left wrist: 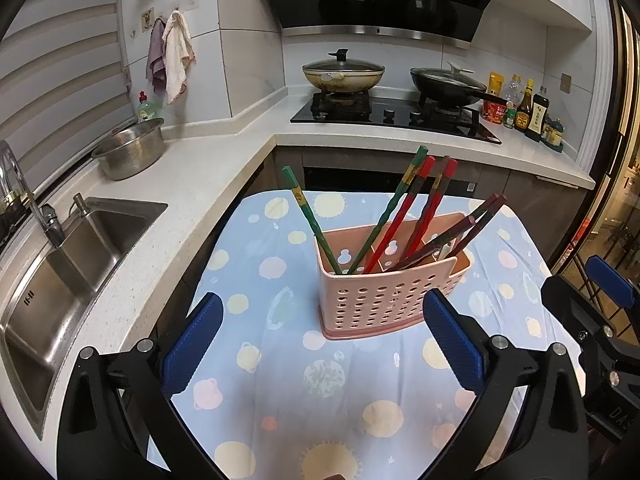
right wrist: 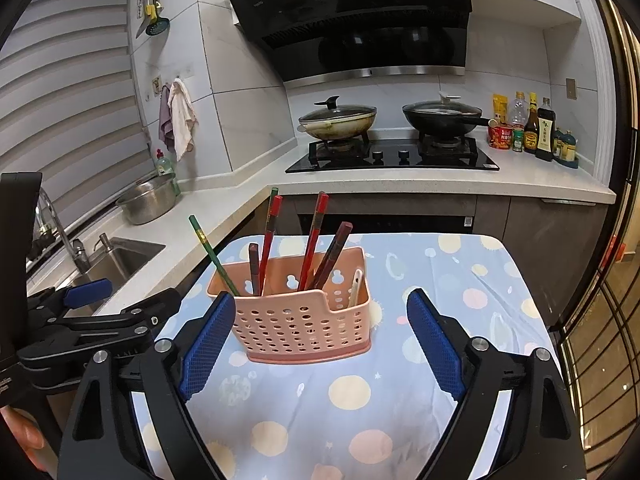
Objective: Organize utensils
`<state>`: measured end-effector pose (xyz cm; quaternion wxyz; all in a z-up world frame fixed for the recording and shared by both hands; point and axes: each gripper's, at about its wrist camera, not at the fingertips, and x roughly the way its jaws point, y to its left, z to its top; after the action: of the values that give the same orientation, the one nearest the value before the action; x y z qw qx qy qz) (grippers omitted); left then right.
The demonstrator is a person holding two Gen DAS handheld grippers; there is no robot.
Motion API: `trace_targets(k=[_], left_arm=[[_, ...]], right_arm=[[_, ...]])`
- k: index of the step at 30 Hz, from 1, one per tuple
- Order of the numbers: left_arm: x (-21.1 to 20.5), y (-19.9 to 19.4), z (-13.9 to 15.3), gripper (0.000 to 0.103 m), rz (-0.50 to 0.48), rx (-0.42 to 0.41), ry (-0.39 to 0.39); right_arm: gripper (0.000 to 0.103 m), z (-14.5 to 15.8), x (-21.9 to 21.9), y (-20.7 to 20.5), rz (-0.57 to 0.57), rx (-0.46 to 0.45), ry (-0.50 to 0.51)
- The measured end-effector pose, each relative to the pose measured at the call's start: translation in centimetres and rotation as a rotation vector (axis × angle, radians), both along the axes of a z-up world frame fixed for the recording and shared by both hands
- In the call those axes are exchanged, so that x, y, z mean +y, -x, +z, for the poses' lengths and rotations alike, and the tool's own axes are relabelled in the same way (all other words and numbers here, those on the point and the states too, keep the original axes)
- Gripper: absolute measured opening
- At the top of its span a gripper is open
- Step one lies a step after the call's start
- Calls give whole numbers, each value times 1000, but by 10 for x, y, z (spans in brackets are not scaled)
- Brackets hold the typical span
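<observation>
A pink perforated utensil basket [left wrist: 376, 300] [right wrist: 296, 324] stands upright on a small table covered with a blue spotted cloth [left wrist: 320, 380] [right wrist: 400, 380]. Green chopsticks [left wrist: 312, 224] [right wrist: 212, 256], red chopsticks [left wrist: 404, 216] [right wrist: 314, 236] and dark brown chopsticks [left wrist: 464, 228] [right wrist: 334, 252] lean inside it, along with a pale utensil [right wrist: 355, 286] at the right end. My left gripper [left wrist: 324, 344] is open in front of the basket, nothing between its blue pads. My right gripper [right wrist: 320, 344] is open too, just short of the basket, holding nothing.
A steel sink [left wrist: 60, 280] and faucet [left wrist: 24, 196] lie to the left, with a metal bowl [left wrist: 130, 148] on the white counter. Behind the table are a hob with two lidded pans [left wrist: 344, 72] and sauce bottles [left wrist: 528, 108]. A hand [right wrist: 20, 436] shows at the lower left.
</observation>
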<state>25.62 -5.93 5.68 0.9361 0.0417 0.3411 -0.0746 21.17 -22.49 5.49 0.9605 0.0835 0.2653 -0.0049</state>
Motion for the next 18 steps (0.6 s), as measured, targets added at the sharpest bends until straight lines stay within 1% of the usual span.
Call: trace_targets(k=[2,4,5,11,15,18], left_arm=[[0,1,-1,96,4,3,0],[0,2,-3,96,6,7,-1],[0,3,-3,96,8,10,-3],[2,7,-8,96,21,18,-6],[3,12,-10,96,35,14,-21],[4,16,-11,96,43,11,-34]], right_arm=[[85,-2,-2,2,-9,3,-3],[88,-3,-4,5,-18,4,-1],[98,-4,-4,7,-21,-5,2],[97,-5,-6,16,-49,-22,36],[97,-9,-8,20,-73,8,58],[97,-11,-9,25,-79,13,56]])
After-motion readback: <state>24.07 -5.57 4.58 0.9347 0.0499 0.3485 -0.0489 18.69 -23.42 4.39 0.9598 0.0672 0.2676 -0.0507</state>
